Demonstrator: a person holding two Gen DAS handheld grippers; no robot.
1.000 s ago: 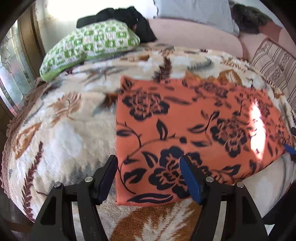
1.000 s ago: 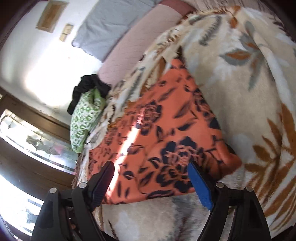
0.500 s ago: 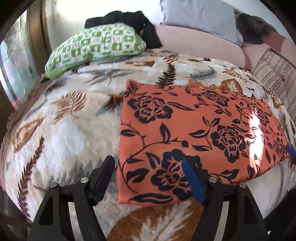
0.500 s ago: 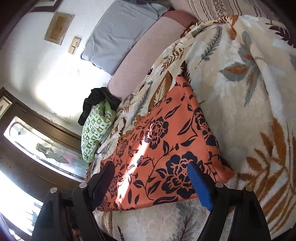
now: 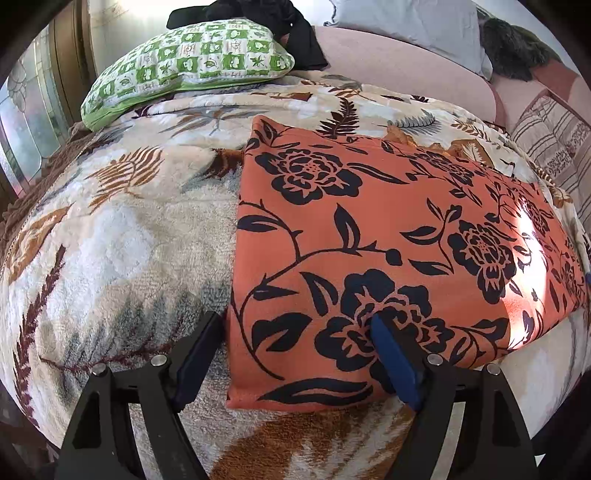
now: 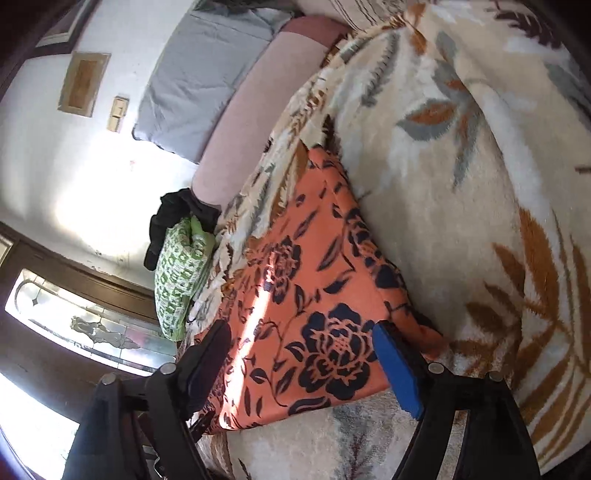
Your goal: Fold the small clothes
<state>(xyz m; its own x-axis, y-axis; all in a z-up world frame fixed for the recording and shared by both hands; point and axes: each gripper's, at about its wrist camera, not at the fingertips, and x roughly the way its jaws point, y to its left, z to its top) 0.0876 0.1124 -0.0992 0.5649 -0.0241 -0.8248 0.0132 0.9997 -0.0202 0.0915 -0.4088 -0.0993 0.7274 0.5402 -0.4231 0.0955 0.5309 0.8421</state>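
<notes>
One flat orange floral cloth (image 5: 388,236) — plush blanket (image 5: 122,236) beneath.

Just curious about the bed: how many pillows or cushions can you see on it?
3 at least: a green checked pillow at the far left, a grey pillow against the headboard, a striped cushion at the right. Others may be hidden.

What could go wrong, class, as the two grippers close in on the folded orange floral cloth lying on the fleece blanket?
1. The left gripper, its jaws opening, straddles the orange floral cloth's near corner; it may pinch the plush leaf-print blanket too.
2. The cloth is layered; the right gripper, open over another corner, may catch only the top layer and undo the fold.
</notes>
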